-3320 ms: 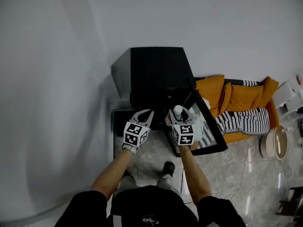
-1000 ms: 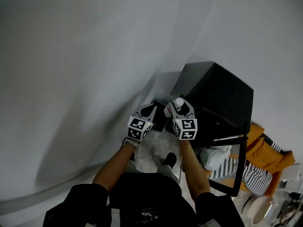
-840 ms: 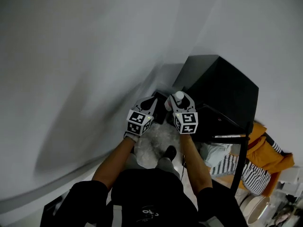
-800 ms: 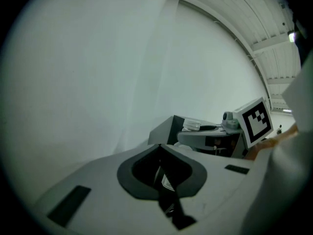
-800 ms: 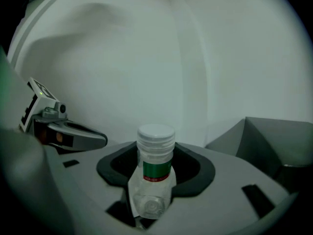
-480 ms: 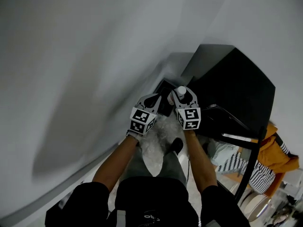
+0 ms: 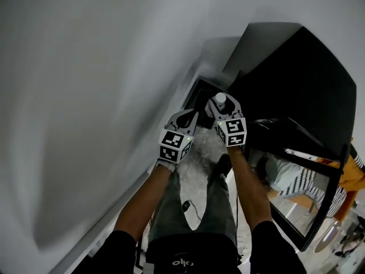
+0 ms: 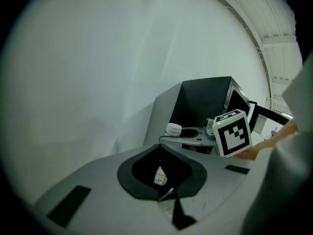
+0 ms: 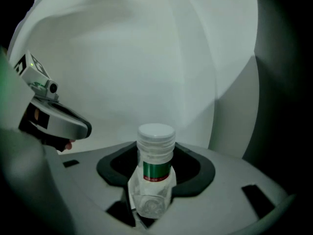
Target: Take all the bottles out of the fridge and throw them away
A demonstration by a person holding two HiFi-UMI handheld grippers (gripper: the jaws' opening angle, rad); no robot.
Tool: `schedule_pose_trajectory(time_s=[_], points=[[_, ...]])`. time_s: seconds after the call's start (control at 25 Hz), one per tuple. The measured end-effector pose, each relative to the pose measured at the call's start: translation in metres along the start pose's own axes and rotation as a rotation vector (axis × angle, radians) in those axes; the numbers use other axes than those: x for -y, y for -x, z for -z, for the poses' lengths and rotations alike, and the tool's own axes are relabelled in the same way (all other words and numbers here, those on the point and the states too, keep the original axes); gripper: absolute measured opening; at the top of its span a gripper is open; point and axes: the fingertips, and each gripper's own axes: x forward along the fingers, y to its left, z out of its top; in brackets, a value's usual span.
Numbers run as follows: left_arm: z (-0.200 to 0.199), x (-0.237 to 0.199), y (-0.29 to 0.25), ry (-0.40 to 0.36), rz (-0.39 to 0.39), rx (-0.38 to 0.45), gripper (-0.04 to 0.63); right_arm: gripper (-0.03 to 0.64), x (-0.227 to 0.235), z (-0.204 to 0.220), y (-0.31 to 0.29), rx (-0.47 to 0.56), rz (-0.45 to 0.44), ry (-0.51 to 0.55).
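A clear plastic bottle (image 9: 155, 146) with a white cap and a green label band stands upright between my right gripper's (image 9: 156, 153) jaws, which are shut on it. In the head view the bottle's cap (image 7: 220, 99) shows at the tip of the right gripper (image 7: 224, 104), just over a dark bin (image 7: 201, 93) beside the wall. My left gripper (image 7: 191, 114) is close on its left, jaws shut. In the left gripper view the left gripper (image 8: 159, 148) has its tips together; a small white and red scrap shows through the gap, and I cannot tell what it is.
The black fridge (image 7: 302, 73) stands at the right with its glass door (image 7: 311, 210) swung open. A white wall (image 7: 85, 96) fills the left. My legs and a shoe (image 7: 223, 164) are on the pale floor, beside a thin cable (image 7: 188, 207).
The view has turned from the fridge towards the wall. Both grippers have sunk towards the dark bin, the bottle still in the right one. The fridge now sits further right and closer.
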Motion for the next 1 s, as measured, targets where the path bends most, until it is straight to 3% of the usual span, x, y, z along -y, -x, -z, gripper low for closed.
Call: schedule_pose_trajectory(time_s=[0.36,1.0], points=[[0.085,-0.015,-0.001,0.05,0.001,-0.054,0.006,0.207,-0.01,0.101,-0.015,-0.065,0.021,-0.048],[0.166,-0.034,-0.014,0.083,-0.028,-0.071,0.006,0.207,0.004,0.238,-0.07,-0.155,0.047,-0.086]])
